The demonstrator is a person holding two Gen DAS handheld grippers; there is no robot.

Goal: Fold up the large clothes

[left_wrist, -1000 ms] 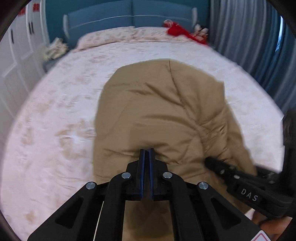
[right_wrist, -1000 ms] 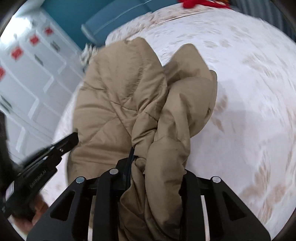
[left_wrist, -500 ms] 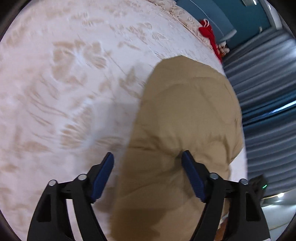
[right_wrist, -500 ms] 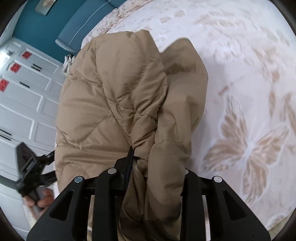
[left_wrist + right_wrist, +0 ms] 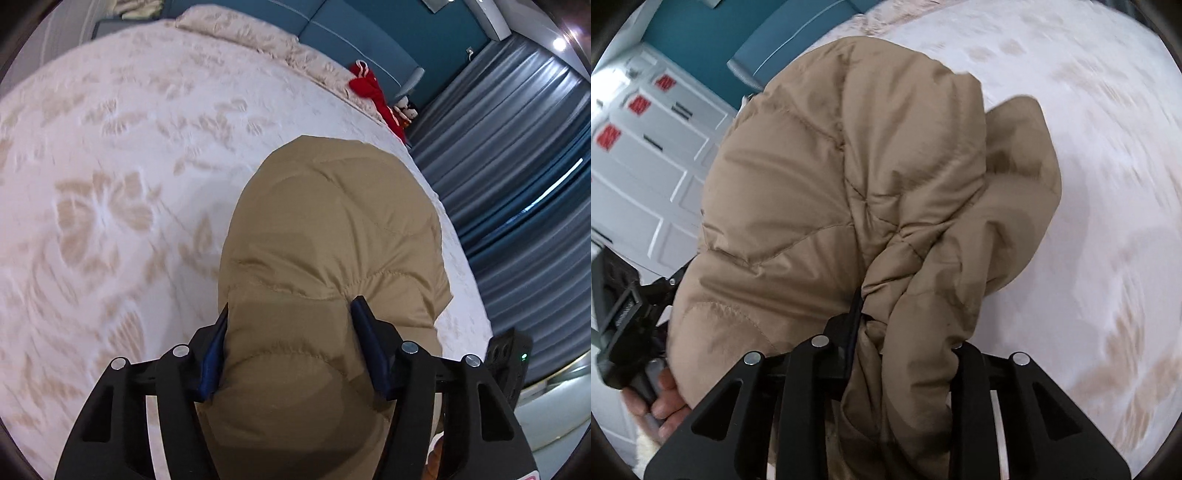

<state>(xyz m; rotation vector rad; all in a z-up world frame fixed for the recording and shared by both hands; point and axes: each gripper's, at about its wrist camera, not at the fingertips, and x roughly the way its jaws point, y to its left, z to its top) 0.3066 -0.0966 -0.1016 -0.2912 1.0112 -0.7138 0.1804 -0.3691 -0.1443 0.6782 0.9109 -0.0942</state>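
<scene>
A tan puffer jacket (image 5: 332, 221) lies bunched on the white bed (image 5: 110, 184). My left gripper (image 5: 291, 308) straddles its near end; the jaws are closing, both blue pads (image 5: 365, 347) touch the puffy fabric, and it bulges over the left one. In the right wrist view the jacket (image 5: 831, 166) is heaped up, with a fold hanging right. My right gripper (image 5: 905, 321) is shut on a bunched fold and its jaws are closing tighter; the right finger is hidden under fabric. The left gripper (image 5: 628, 325), held by a hand (image 5: 661, 402), shows at the jacket's left edge.
The butterfly-patterned bedspread (image 5: 1108, 184) spreads around the jacket. A red garment (image 5: 373, 92) lies near the blue headboard (image 5: 369, 33). Grey-blue curtains (image 5: 517, 166) hang at the right, and white wardrobe doors (image 5: 646, 166) stand beyond the bed's left side.
My left gripper went from shut to wide open, rolled, moved onto the jacket's end, and now closes around it. The right gripper kept its hold on the fold and sank a little.
</scene>
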